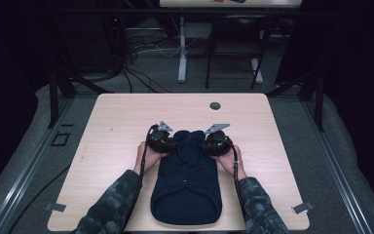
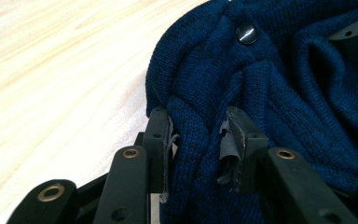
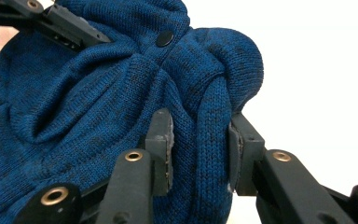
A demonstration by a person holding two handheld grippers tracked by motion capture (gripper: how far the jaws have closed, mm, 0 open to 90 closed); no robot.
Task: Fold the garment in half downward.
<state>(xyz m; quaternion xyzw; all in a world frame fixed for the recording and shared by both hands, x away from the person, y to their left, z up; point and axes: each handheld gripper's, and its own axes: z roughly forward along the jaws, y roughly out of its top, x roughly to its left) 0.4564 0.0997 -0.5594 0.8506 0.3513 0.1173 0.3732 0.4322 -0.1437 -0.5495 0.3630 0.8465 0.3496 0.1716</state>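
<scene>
A light wooden table [image 1: 117,122] stands before a metal-legged desk [image 1: 182,58].

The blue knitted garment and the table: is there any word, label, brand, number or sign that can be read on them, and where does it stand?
None can be read.
Blue knitted garment: no tag or print visible; its dark button is plain.
Table: bare wood, no writing.
Items on the far table: too small and cut off to read.

surface [image 1: 126,117]: pale wood, round grommet hole [image 1: 215,106] near far edge | floor [image 1: 165,73]: grey, cables [image 1: 136,53] trailing | beyond: second table's white leg [image 1: 182,48], dark chair frame [image 1: 233,48] | light: dim, dark surroundings
</scene>
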